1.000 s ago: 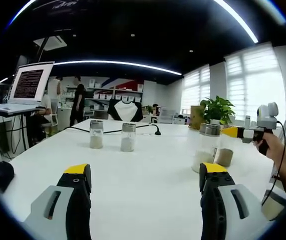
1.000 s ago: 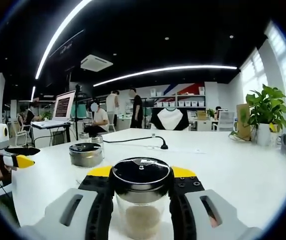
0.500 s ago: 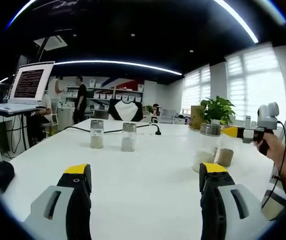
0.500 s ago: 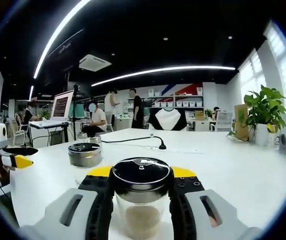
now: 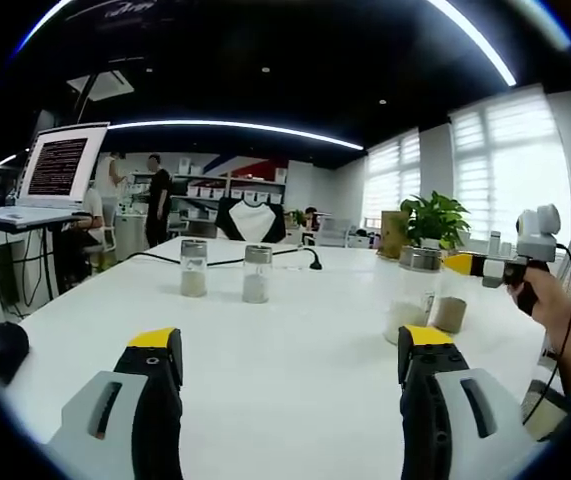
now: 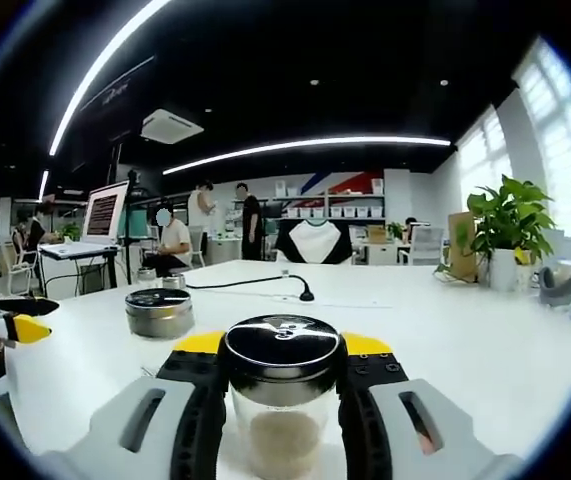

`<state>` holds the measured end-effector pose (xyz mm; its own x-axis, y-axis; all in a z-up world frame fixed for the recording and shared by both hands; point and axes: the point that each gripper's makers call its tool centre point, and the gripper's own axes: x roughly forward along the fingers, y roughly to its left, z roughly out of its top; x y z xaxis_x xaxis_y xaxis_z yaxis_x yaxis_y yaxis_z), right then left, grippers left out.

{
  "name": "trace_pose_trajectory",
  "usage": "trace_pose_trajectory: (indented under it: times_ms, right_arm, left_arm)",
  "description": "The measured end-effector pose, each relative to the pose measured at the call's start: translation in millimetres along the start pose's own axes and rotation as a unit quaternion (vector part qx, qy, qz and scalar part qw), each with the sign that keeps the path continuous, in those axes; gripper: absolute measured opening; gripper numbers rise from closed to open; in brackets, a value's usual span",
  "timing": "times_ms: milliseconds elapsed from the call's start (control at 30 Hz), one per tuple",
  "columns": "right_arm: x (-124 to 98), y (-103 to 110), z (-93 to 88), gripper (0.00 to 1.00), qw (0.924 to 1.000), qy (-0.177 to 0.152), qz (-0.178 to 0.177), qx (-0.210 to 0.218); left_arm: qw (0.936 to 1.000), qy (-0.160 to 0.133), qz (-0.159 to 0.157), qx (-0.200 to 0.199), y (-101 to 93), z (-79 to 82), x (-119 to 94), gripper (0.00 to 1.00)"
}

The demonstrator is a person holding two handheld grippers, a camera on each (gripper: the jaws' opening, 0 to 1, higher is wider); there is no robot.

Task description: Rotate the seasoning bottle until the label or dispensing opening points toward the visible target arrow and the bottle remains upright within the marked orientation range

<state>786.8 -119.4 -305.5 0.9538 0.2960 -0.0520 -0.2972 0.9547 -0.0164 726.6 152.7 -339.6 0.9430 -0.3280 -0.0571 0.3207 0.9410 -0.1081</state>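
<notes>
Left claw (image 5: 290, 375) in the left gripper view stands wide, its two yellow-tipped jaws well apart above the white table (image 5: 295, 330) with nothing between them. Farther across the table two small glass jars (image 5: 193, 268) stand upright side by side, each partly filled with pale powder. To the right a larger jar (image 5: 412, 295) with a metal lid stands upright, and just beside it is the seasoning bottle (image 5: 449, 312), gripped by the right claw (image 5: 462, 264), which enters from the right in a person's hand (image 5: 557, 310). A potted plant (image 5: 435, 220) stands behind, and a laptop (image 5: 50, 175) sits on a stand at the left.

Right gripper view: the right claw (image 6: 281, 355) is closed on the seasoning bottle (image 6: 282, 400), which stands upright between the jaws, its dark round lid toward the camera and tan powder low in the glass. Another metal-lidded jar (image 6: 158, 312) stands just behind it to the left. At the left edge the left claw (image 6: 10, 326) shows its yellow tip.
</notes>
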Motion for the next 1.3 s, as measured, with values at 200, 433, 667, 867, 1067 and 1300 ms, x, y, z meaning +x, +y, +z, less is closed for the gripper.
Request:
trace_pose_trajectory:
  times_ms: [200,433,667,867,1067,1300]
  right_arm:
    - [1,-3,0.2,0.41,0.9996,-0.002,-0.027,0.001]
    - [0,-5,0.2,0.41,0.9983,-0.005,-0.059,0.002]
    - [0,-8,0.0,0.41,0.9967,-0.004,-0.081,0.002]
    - [0,-9,0.3,0.41,0.9945,-0.009,-0.104,0.001]
    - [-1,-11,0.4,0.41,0.9931,-0.008,-0.117,0.002]
    - [-1,-11,0.4,0.41,0.9925,-0.009,-0.122,0.001]
  left_arm:
    - [1.0,0.002,0.0,-0.002,0.5,-1.0,0,0.94]
    - [1.0,0.003,0.001,-0.001,1.5,-1.5,0,0.94]
    - [1.0,0.002,0.002,-0.002,2.0,-1.3,0,0.94]
    - [1.0,0.005,0.001,-0.003,0.7,-2.8,1,0.93]
    - [1.0,0.002,0.002,0.0,1.4,-0.3,0,0.93]
    - [1.0,0.004,0.002,-0.001,1.3,-1.4,0,0.93]
